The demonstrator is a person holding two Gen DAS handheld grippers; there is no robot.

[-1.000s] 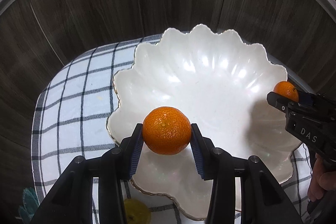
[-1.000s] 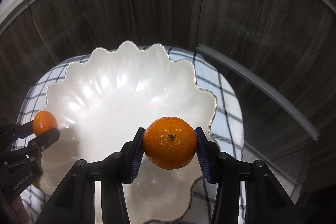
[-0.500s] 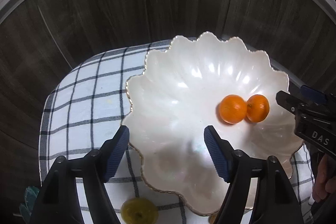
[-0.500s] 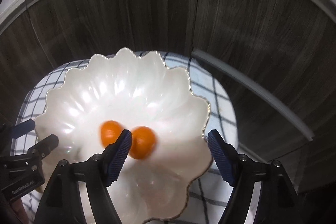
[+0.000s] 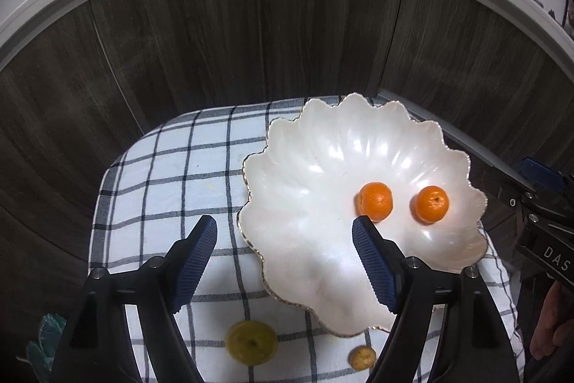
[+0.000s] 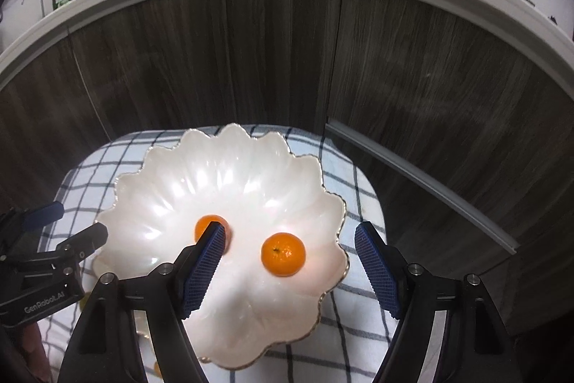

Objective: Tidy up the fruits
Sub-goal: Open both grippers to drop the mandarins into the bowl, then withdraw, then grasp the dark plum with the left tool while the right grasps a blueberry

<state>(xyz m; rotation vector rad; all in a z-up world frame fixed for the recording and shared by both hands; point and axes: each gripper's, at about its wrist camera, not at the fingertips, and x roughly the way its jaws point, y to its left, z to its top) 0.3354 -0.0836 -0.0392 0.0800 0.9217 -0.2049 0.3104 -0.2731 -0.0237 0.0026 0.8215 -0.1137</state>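
Note:
Two tangerines lie apart inside a white scalloped bowl with a gold rim: one tangerine nearer the middle, the other tangerine to its right. In the right wrist view the same bowl holds them as a left tangerine, partly behind a finger, and a right tangerine. My left gripper hangs open above the bowl's left rim, nothing between its pads. My right gripper is open above the bowl's near right side, also with nothing held.
The bowl rests on a blue-checked white cloth. A yellow-green fruit and a small brownish fruit lie on the cloth in front of the bowl. Dark wood cabinet fronts rise behind. A person's hand holds the right gripper.
Both grippers let go of their tangerines, which dropped into the bowl and rolled apart. Both grippers opened wide and rose away from the bowl.

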